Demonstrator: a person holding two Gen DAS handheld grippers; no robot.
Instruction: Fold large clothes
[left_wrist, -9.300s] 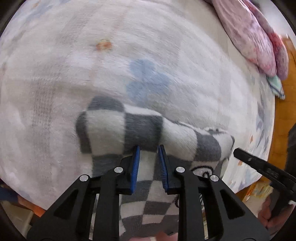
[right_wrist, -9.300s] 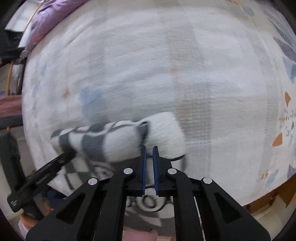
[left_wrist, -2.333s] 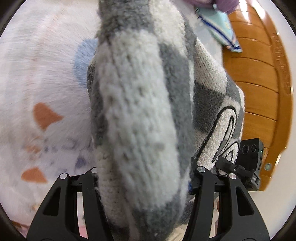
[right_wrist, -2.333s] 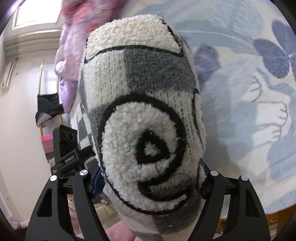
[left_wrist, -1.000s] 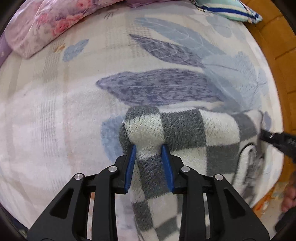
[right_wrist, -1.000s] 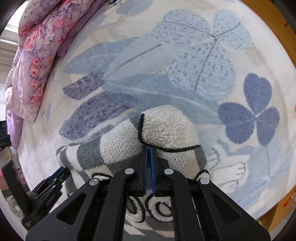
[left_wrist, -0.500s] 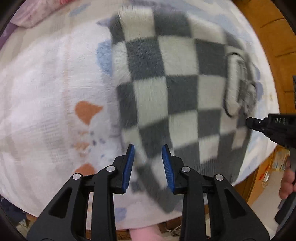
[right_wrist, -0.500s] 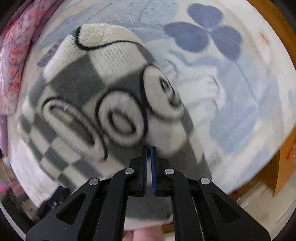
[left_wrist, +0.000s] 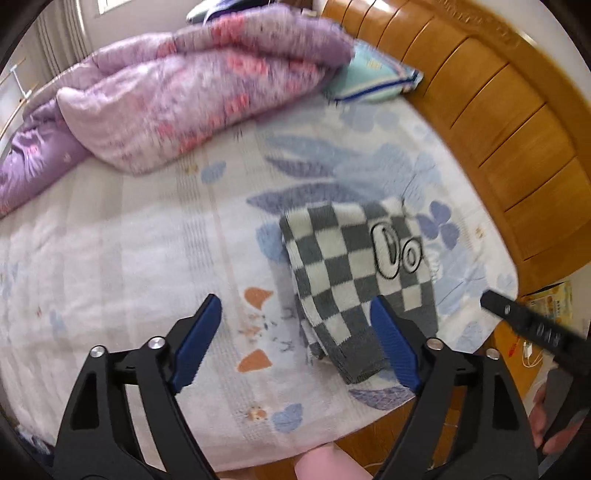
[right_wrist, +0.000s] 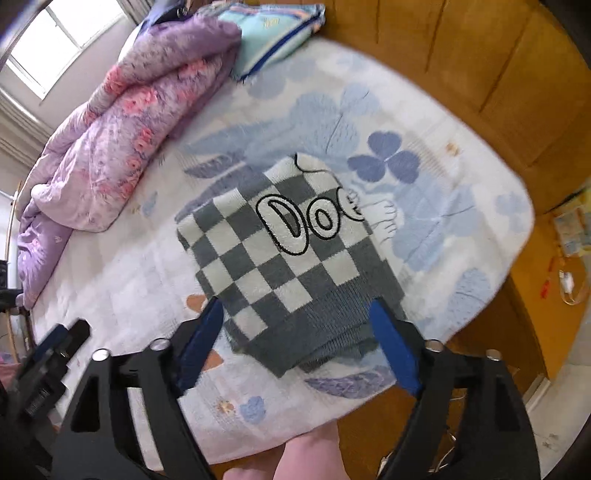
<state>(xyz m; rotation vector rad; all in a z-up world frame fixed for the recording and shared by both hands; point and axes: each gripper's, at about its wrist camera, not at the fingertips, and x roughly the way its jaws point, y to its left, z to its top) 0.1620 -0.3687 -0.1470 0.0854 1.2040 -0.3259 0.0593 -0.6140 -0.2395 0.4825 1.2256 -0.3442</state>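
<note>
A grey-and-white checked knit sweater (left_wrist: 354, 269) with black outlined letters lies folded into a rectangle on the bed, near the corner by the footboard. It also shows in the right wrist view (right_wrist: 291, 258). My left gripper (left_wrist: 295, 317) is open and empty, raised above the bed, with the sweater's near edge by its right finger. My right gripper (right_wrist: 295, 321) is open and empty, held above the sweater's near grey hem. Each gripper's tip shows at the edge of the other's view.
The bed has a white blanket with blue leaf prints (left_wrist: 129, 258). A rumpled purple floral quilt (left_wrist: 177, 96) and a teal pillow (left_wrist: 373, 77) lie at the far side. A wooden footboard (left_wrist: 509, 129) curves along the right. Floor clutter (right_wrist: 569, 254) lies beyond the bed.
Both grippers have let go of the sweater, opened wide and pulled back and up from it. The sweater now rests folded on the bed.
</note>
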